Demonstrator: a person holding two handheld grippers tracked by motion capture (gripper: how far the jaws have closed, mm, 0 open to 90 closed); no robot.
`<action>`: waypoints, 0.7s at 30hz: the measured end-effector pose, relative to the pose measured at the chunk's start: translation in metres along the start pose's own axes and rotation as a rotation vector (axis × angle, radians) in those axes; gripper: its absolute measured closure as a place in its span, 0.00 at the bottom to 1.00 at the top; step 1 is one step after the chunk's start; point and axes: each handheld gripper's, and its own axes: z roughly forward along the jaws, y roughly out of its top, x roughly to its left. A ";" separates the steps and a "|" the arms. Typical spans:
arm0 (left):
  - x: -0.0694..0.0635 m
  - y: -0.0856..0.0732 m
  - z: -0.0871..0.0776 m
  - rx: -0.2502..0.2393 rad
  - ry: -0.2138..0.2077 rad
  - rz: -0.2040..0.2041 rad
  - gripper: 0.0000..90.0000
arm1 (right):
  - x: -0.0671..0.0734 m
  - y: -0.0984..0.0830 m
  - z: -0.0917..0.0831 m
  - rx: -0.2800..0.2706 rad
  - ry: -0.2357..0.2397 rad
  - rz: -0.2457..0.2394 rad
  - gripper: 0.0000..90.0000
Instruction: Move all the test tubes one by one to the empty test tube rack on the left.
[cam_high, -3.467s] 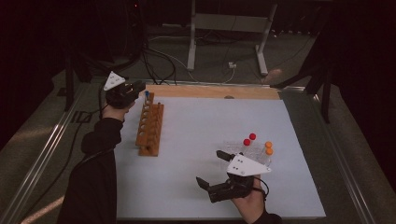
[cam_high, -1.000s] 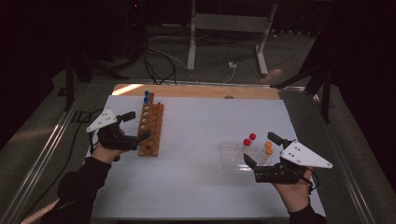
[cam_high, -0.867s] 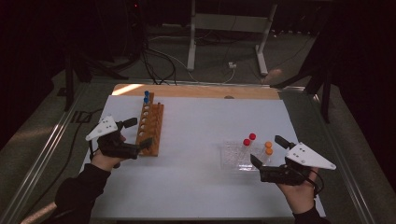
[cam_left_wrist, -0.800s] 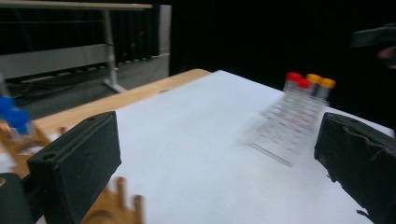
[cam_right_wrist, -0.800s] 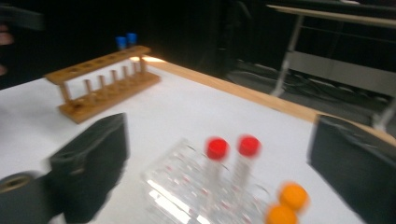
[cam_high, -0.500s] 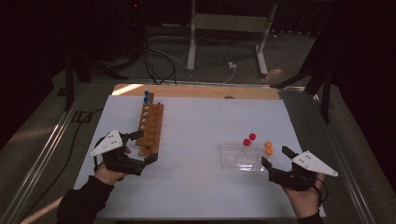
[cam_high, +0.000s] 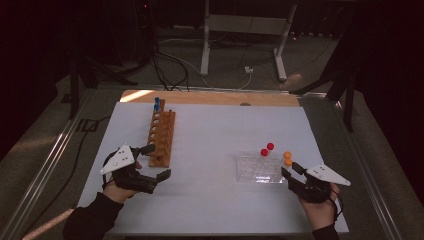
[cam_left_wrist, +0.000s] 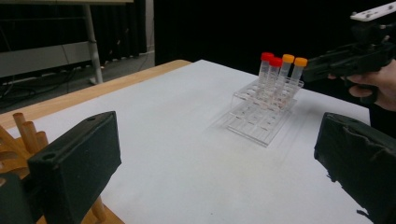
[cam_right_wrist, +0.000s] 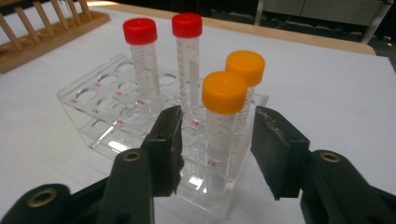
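The right gripper hangs at the right end of the clear plastic tube rack, near the white table's right edge, jaws spread on either side of the nearest orange-capped tube, not yet pinching. Best to close below the cap and lift straight, sparing its orange neighbour just behind. The left gripper waits released by the wooden peg rack.
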 end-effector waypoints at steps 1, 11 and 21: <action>0.000 0.000 0.000 0.000 -0.005 -0.001 0.01 | 0.001 -0.001 0.001 0.006 0.004 -0.001 0.64; 0.001 -0.001 -0.001 0.002 0.004 0.001 0.02 | -0.001 -0.001 0.008 0.042 -0.018 -0.017 0.80; 0.000 -0.001 0.000 0.009 -0.004 0.002 0.02 | 0.000 0.006 0.002 0.027 -0.021 -0.036 0.83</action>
